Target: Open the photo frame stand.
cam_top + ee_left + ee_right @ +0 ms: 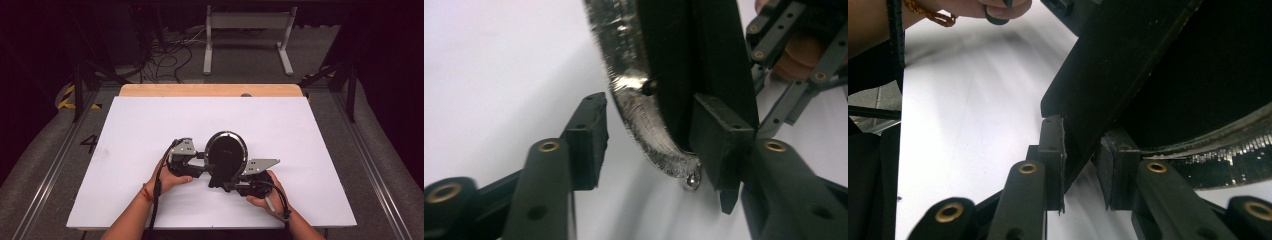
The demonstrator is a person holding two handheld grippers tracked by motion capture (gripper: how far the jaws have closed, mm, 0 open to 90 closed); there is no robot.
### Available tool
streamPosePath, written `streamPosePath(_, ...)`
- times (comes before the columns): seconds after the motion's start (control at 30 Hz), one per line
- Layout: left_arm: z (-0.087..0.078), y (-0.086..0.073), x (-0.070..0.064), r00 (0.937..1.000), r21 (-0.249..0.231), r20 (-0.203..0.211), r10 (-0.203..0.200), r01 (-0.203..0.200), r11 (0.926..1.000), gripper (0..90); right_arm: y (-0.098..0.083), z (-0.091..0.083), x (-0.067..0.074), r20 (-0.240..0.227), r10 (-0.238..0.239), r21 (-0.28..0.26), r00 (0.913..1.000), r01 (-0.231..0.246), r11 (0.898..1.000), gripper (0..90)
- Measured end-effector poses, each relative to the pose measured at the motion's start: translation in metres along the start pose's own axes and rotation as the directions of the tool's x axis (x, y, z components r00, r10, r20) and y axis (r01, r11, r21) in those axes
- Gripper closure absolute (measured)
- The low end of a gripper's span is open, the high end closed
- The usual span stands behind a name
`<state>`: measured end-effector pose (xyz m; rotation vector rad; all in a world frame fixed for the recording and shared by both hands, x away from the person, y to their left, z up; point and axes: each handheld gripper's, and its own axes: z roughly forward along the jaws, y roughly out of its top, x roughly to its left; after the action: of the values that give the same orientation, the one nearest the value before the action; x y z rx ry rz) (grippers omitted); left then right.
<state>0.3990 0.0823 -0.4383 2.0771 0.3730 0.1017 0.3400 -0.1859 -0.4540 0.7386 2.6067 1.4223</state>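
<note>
1. The round black mirror [226, 152] with chrome rim stands upright on the white worktop [150, 125].
2. Right tongs [1080, 165] pinch its black stand.
3. Left tongs [651, 135] straddle the rim, spread, one pad touching.

Table [150, 125]: a board lying flat, with a wooden strip [210, 90] along its far edge. Round mirror [226, 152]: on the table's near middle, between the two grippers. Left gripper [196, 161]: touching the mirror's left side. Right gripper [231, 184]: at the mirror's near right, on its stand [220, 177]. Metal frame [247, 35]: on the floor beyond the table.
</note>
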Motion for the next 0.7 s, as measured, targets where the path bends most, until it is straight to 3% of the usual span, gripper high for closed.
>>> streamPosePath(0.23,-0.0044,0.0020,-0.0026,0.9993,0.011,-0.010,0.037,-0.037,0.9993,60.8,0.0007,0.0003,0.0004,0.008,-0.011,0.011,0.9999,0.011,1.000,75.7)
streamPosePath(0.33,-0.0068,0.0034,-0.0050,0.9972,-0.012,-0.051,0.055,-0.056,0.9984,64.1,0.0013,0.0009,-0.0002,0.009,-0.011,0.007,0.9999,0.011,1.000,79.1)
streamPosePath(0.47,-0.0073,0.0039,-0.0061,0.9952,-0.007,-0.069,0.070,-0.071,0.9975,64.5,0.0020,0.0022,-0.0014,0.016,-0.006,0.010,0.9998,0.006,1.000,80.6)
streamPosePath(0.6,-0.0080,0.0049,-0.0075,0.9907,0.000,-0.095,0.098,-0.098,0.9952,64.7,0.0029,0.0018,-0.0028,0.012,-0.001,0.012,0.9999,0.001,1.000,80.5)
streamPosePath(0.7,-0.0098,0.0044,-0.0084,0.9822,0.007,-0.134,0.131,-0.131,0.9913,65.7,0.0048,0.0014,-0.0033,-0.003,0.006,0.018,1.0000,-0.006,1.000,80.4)
